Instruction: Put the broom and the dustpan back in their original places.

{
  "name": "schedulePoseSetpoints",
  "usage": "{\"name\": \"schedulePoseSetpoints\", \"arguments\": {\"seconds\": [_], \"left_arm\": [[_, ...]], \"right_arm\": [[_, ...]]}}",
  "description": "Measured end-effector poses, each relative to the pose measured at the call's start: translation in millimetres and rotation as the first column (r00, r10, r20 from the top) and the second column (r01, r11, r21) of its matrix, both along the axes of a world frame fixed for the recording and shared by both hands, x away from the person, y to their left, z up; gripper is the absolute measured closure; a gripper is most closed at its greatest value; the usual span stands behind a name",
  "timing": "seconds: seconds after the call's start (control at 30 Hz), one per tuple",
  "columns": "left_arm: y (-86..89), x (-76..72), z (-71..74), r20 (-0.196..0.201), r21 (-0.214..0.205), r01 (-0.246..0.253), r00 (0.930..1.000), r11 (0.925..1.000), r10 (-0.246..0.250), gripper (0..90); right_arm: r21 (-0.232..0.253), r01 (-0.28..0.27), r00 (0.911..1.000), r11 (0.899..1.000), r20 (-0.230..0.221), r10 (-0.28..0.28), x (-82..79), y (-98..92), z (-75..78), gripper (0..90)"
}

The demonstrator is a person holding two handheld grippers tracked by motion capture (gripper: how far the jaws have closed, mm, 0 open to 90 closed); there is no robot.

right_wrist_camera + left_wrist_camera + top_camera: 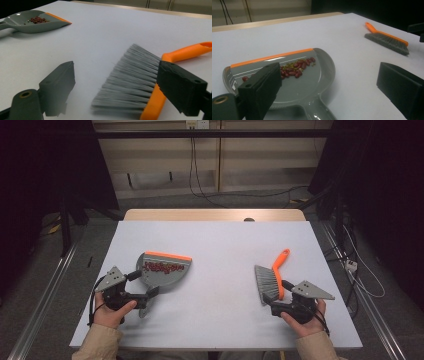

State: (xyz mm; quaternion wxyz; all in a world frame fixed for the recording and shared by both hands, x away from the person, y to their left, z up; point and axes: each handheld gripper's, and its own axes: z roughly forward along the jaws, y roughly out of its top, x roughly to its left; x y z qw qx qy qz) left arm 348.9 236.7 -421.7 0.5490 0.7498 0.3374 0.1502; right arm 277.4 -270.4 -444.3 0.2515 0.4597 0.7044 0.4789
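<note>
Wide bare stretch of surface (220, 270) between dustpan (162, 270) at left and hand brush (272, 277) at right; passage open there, also across whole far half. Dustpan blocks left-centre, holds red beans (162, 267) near orange lip; its handle runs back toward left gripper (145, 301), fingers (260, 90) spread wide either side of it. Brush blocks right-centre, bristles pointing left, orange handle angling away to far right; right gripper (272, 304) just behind it, fingers (182, 87) parted around brush end. Near edge strip between both hands free.
</note>
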Motion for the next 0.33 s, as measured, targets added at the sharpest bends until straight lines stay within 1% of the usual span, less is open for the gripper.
{"name": "schedulePoseSetpoints", "arguments": {"seconds": [0.03,0.1,0.13,0.17,0.2,0.23,0.27,0.3,0.33], "left_arm": [[1.5,-0.4,0.1,0.004,-0.002,0.003,1.0000,1.0000,-0.003,5.8],[3.1,-1.7,-0.2,0.006,0.002,0.010,0.9999,1.0000,-0.010,5.9],[3.3,-1.8,-0.8,0.006,0.000,0.010,0.9999,1.0000,-0.010,5.8],[3.6,-1.7,-1.2,0.005,-0.003,0.012,0.9999,0.9999,-0.012,5.8],[3.4,-1.6,-1.4,0.000,-0.002,0.015,0.9999,0.9999,-0.015,5.9],[3.1,-1.4,-1.5,0.004,0.003,0.017,0.9999,0.9999,-0.017,5.9],[2.9,-1.6,-1.5,0.005,-0.001,0.015,0.9999,0.9999,-0.015,5.9],[3.2,-1.7,-1.4,0.005,-0.003,0.018,0.9998,0.9998,-0.018,5.9],[3.3,-1.8,-1.5,0.003,0.001,0.023,0.9997,0.9997,-0.023,5.8]], "right_arm": [[0.008,-0.004,1.0000,1.000,0.000,0.004,-1.1,-1.8,-0.1,14.8],[0.008,0.005,1.0000,1.000,0.002,-0.005,-3.6,-5.9,-0.4,14.4],[0.024,0.004,1.0000,1.000,0.002,-0.004,-4.6,-7.8,-0.7,14.4],[0.029,0.006,1.0000,1.000,0.000,-0.006,-5.6,-9.5,-0.9,14.4],[0.024,0.012,0.9999,1.000,0.002,-0.012,-6.2,-10.5,-1.1,14.3],[0.035,0.010,1.0000,0.999,0.002,-0.010,-6.5,-11.2,-1.3,14.2],[0.041,0.008,0.9999,0.999,0.006,-0.008,-6.2,-11.5,-1.4,13.9],[0.032,0.013,0.9999,0.999,0.005,-0.013,-6.0,-11.3,-1.2,13.9],[0.039,0.011,0.9999,0.999,0.002,-0.011,-5.5,-10.7,-1.1,13.8]]}}
